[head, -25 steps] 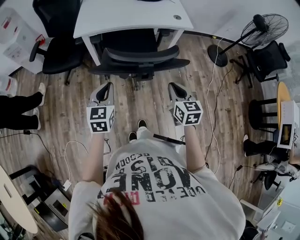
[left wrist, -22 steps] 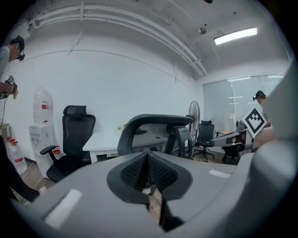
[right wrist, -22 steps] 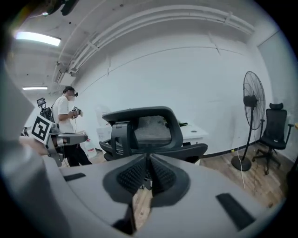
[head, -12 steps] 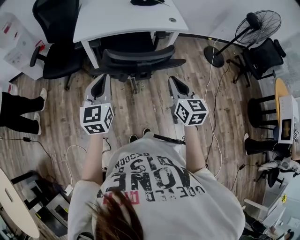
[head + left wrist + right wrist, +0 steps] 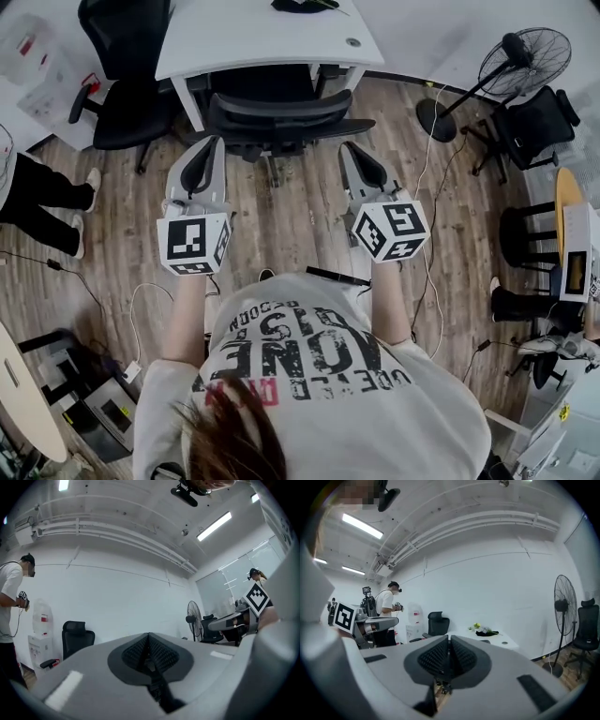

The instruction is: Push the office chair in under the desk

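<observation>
Sitting partly under desk (image 5: 253, 37) edge, office chair (image 5: 281, 117) (floor (image 5: 281, 216) behind)

I see a black office chair (image 5: 281, 117), a white desk (image 5: 253, 37) and a floor (image 5: 291, 220) of grey-brown wood-grain planks. My left gripper (image 5: 208, 148) and right gripper (image 5: 352, 155) are pale grey with black ribbed pads (image 5: 436, 656). Each carries a white cube (image 5: 194, 246) patterned with black squares. The shirt (image 5: 309, 375) is white with black lettering, and the fan (image 5: 525, 61) is black.
</observation>
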Demonstrator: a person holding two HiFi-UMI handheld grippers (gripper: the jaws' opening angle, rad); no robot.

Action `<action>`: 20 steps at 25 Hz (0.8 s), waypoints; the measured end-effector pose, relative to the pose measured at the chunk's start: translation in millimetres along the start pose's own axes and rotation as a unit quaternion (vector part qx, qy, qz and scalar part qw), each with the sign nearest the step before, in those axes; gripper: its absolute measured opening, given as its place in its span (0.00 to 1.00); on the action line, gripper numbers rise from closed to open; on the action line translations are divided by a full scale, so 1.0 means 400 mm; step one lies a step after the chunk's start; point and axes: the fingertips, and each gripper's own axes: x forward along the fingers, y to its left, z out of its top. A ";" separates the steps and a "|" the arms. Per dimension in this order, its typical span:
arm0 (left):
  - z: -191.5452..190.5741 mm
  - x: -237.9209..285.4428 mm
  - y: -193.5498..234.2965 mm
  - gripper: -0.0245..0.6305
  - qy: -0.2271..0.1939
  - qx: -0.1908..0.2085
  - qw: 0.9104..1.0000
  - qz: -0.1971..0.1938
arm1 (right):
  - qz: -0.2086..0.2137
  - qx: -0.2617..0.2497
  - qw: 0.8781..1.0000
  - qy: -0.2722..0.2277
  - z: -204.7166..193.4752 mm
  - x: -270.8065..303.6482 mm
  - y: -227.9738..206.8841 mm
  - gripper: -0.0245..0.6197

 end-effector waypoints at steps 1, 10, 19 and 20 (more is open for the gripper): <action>0.008 -0.004 -0.006 0.06 -0.005 -0.002 1.000 0.003 | 0.002 0.001 1.000 -0.005 0.006 -0.006 0.000 0.08; 0.066 -0.036 -0.098 0.06 -0.018 -0.017 1.000 0.014 | 0.012 0.018 0.999 -0.024 0.022 -0.084 -0.049 0.08; 0.111 -0.095 -0.175 0.06 -0.029 -0.019 0.997 0.065 | 0.032 0.001 0.999 -0.025 0.020 -0.179 -0.104 0.08; 0.112 -0.096 -0.189 0.06 -0.030 -0.014 0.997 0.068 | 0.035 0.000 0.999 -0.025 0.018 -0.189 -0.109 0.08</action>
